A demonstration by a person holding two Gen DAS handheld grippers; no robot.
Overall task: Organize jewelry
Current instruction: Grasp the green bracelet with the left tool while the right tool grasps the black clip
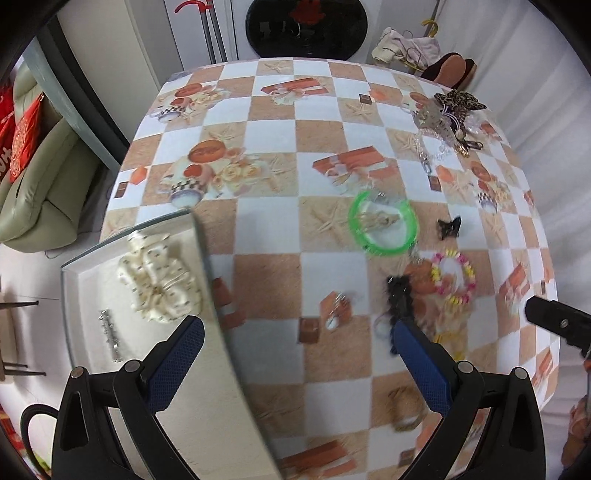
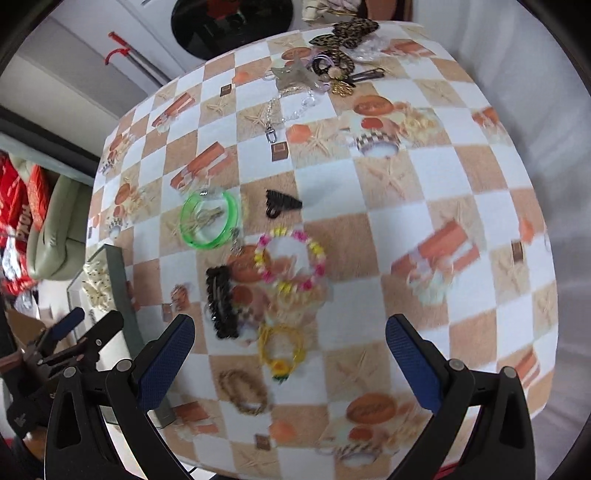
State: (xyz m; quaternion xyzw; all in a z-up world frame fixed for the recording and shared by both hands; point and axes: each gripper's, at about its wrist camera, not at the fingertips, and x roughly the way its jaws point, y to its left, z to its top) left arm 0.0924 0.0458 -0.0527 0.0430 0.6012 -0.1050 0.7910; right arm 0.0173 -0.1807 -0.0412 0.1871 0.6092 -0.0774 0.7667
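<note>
Jewelry lies scattered on a checkered tablecloth. A green bangle [image 1: 382,229] [image 2: 210,219], a pink-and-yellow bead bracelet [image 1: 453,277] [image 2: 291,260], a black hair clip [image 2: 221,301] [image 1: 399,295], a small black claw clip [image 2: 281,203], a yellow bracelet [image 2: 281,349] and a braided brown bracelet [image 2: 243,392] lie mid-table. A white tray [image 1: 92,295] at the left edge holds a cream scrunchie [image 1: 160,280] and a silver clip [image 1: 110,334]. My left gripper [image 1: 295,354] is open over the tray's edge. My right gripper [image 2: 290,350] is open above the yellow bracelet.
A heap of hair accessories with a leopard-print bow [image 1: 460,101] [image 2: 345,31] and a clear chain [image 2: 291,107] lies at the table's far side. A green sofa [image 1: 40,177] stands left of the table. A white curtain hangs at the right.
</note>
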